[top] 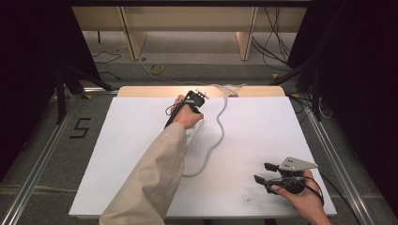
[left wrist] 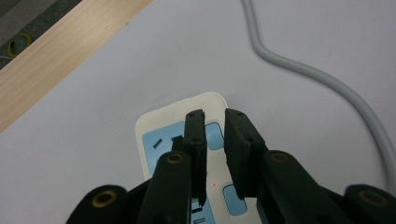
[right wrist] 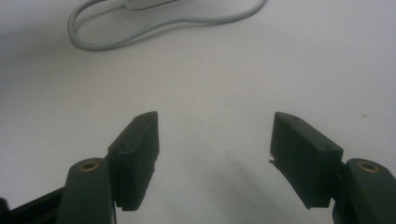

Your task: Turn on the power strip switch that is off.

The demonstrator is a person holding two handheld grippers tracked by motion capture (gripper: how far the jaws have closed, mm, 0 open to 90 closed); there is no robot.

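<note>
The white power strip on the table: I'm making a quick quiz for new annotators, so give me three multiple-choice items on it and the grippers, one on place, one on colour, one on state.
1. Where is the left gripper?
A. Over the white power strip
B. Beside the right gripper
C. On the floor

2. What colour are the strip's socket panels?
A. Red
B. Light blue
C. Black

3. How does the right gripper stand?
A. Shut on the grey cable
B. Shut on nothing
C. Open, holding nothing

Answers: 1 A, its jaws hang right above the strip's end; 2 B, pale blue panels show between the jaws; 3 C, its jaws stand wide apart over the bare white table, with the grey cable lying farther off.
</note>
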